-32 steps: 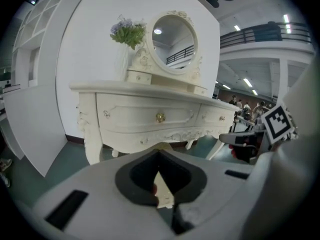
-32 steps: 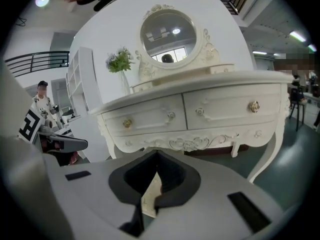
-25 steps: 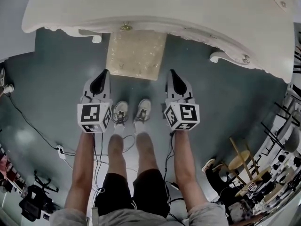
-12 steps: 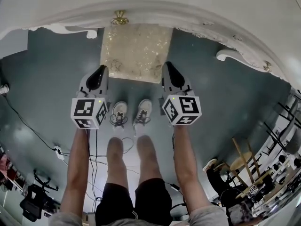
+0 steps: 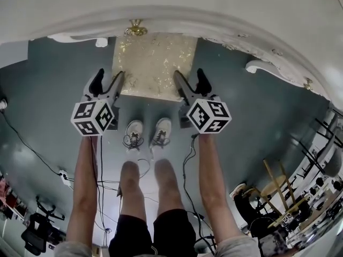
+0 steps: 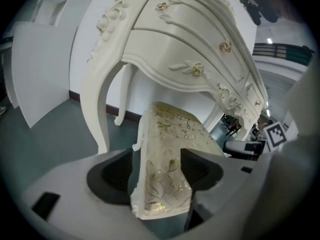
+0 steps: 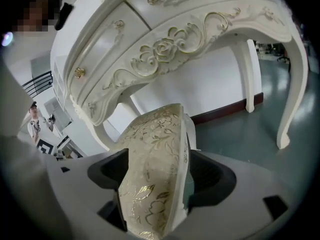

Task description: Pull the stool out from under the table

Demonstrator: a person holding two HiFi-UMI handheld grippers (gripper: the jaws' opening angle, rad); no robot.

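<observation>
Pull not yet begun: you stand at the carved white worktop with the stool straight ahead of your shoes. Its gold-patterned seat lies partly beneath the worktop's front edge, just below the brass knob.

At left, your left tool has just been opening its jaws. It now stands spread around the seat's near left corner, with the cushion edge between the pads and a clear gap on the outer side. At right, your right tool has likewise just been opening and straddles the near right corner. The cushion is inside its jaws, floor shows past one pad, and nothing is pinched.

Both tools are placed, which looks like the only step done. By this reading, you still have to close both on the seat and draw the stool toward you until it is out from under the worktop.

The far part of the seat is hidden under the worktop, so how deep it sits cannot be told. The stool's legs barely show in any view. Whether the inner pad of either tool already rests on the fabric is hard to make out.
</observation>
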